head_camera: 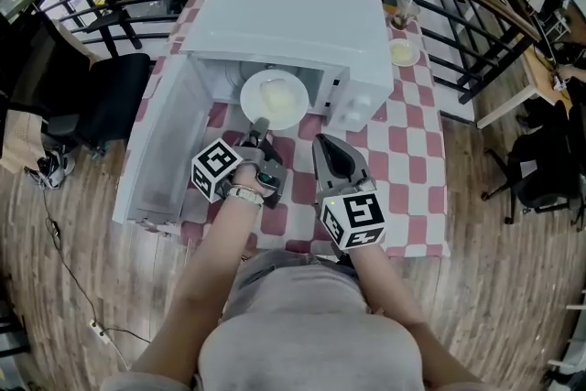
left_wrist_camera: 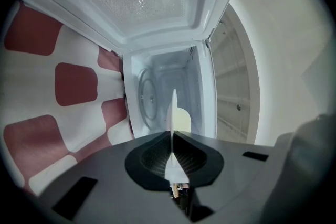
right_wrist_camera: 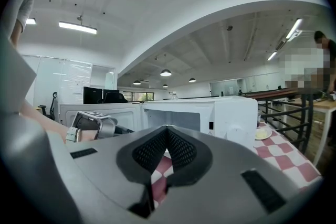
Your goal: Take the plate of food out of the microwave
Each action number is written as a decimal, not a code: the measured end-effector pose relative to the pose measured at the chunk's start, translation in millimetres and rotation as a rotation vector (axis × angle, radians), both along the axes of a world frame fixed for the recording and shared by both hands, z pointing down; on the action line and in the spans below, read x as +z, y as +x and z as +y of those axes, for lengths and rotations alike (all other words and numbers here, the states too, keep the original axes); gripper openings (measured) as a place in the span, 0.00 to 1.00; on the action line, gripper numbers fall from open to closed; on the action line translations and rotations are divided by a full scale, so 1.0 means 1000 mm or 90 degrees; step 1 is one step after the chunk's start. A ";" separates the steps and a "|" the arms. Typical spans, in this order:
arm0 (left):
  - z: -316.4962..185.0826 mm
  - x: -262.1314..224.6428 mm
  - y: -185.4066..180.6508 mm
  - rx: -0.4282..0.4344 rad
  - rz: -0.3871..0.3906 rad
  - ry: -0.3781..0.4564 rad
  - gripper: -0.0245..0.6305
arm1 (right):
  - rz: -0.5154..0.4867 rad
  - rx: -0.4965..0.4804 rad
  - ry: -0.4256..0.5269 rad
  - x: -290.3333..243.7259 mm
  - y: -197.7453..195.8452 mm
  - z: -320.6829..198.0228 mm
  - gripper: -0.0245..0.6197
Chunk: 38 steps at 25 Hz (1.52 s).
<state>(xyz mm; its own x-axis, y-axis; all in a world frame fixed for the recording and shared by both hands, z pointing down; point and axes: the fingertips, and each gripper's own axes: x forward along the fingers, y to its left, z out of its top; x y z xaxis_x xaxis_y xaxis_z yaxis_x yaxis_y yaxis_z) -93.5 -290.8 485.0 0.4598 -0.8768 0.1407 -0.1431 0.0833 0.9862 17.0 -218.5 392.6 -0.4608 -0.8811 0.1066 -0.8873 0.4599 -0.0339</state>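
The left gripper [head_camera: 260, 127] is clamped tight on the near rim of the white plate of food [head_camera: 275, 99], and in the left gripper view the rim runs as a thin edge straight between the closed jaws. The plate sits at the mouth of the white microwave [head_camera: 295, 30], at 12 o'clock from that gripper in the head view. It looks partly past the sill, with the glass turntable [left_wrist_camera: 145, 97] bare behind it. The open door [head_camera: 167, 140] stands at 9 o'clock from the plate. The right gripper [head_camera: 324, 145] hovers at 3 o'clock from the left one, over the red-checked tablecloth [head_camera: 404, 149], its jaws closed tip to tip on nothing. The plate is held by a single point on its rim, so it will want to sag at the far edge. The pull should be straight back toward 6 o'clock, slow and level, with the wrist not rolling so the pale food does not slide. The plate should stay clear of the door on the 9 o'clock side and be set down on the cloth soon.
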 end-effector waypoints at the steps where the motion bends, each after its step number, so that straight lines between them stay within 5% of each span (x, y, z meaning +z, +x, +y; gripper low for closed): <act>1: 0.002 -0.002 0.001 0.000 0.002 0.003 0.06 | 0.001 0.001 0.001 -0.001 0.001 0.000 0.08; 38: 0.076 -0.056 0.001 -0.031 0.036 0.062 0.06 | 0.014 -0.024 0.010 -0.006 -0.018 0.031 0.08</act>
<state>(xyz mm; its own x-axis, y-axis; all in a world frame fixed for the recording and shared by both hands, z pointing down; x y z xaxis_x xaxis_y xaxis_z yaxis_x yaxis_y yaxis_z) -92.4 -214.6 429.4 0.4204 -0.9069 0.0289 -0.0857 -0.0080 0.9963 -1.0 -187.9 386.6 -0.4914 -0.8648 0.1034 -0.8698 0.4933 -0.0078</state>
